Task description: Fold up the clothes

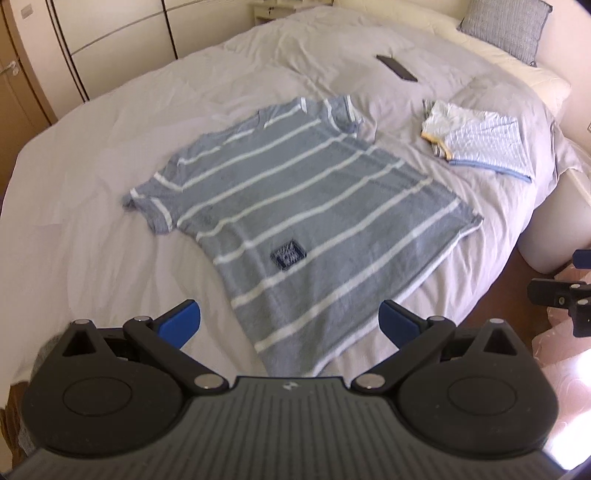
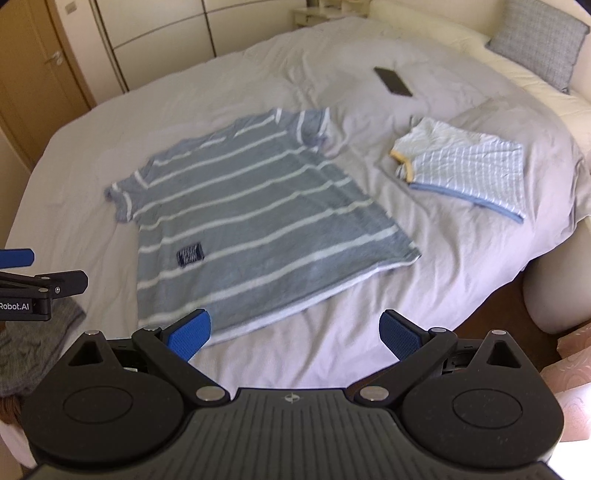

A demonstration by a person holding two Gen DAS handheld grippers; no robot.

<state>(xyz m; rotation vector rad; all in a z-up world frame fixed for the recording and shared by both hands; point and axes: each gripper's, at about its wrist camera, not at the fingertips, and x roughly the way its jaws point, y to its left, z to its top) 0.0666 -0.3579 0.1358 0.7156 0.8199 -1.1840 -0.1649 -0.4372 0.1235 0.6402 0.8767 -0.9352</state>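
A blue-grey T-shirt with white stripes point(image 1: 295, 206) lies spread flat on the bed, its hem toward me and a dark patch near the hem. The same T-shirt point(image 2: 251, 221) shows in the right wrist view. My left gripper point(image 1: 290, 325) hovers open above the hem, nothing between its blue pads. My right gripper point(image 2: 295, 334) is open too, above bare sheet just off the shirt's hem edge. A folded pale blue garment with yellow trim point(image 1: 480, 140) rests to the right of the shirt, and the right wrist view shows this folded garment point(image 2: 465, 166) as well.
A dark phone point(image 1: 397, 67) lies on the sheet point(image 1: 92, 229) beyond the shirt. A grey cushion point(image 1: 506, 27) sits at the bed's head. Wardrobe doors point(image 1: 110, 33) stand at the far left. The bed's right edge drops to a brown floor point(image 1: 517, 295). A grey cloth point(image 2: 33, 347) lies at left.
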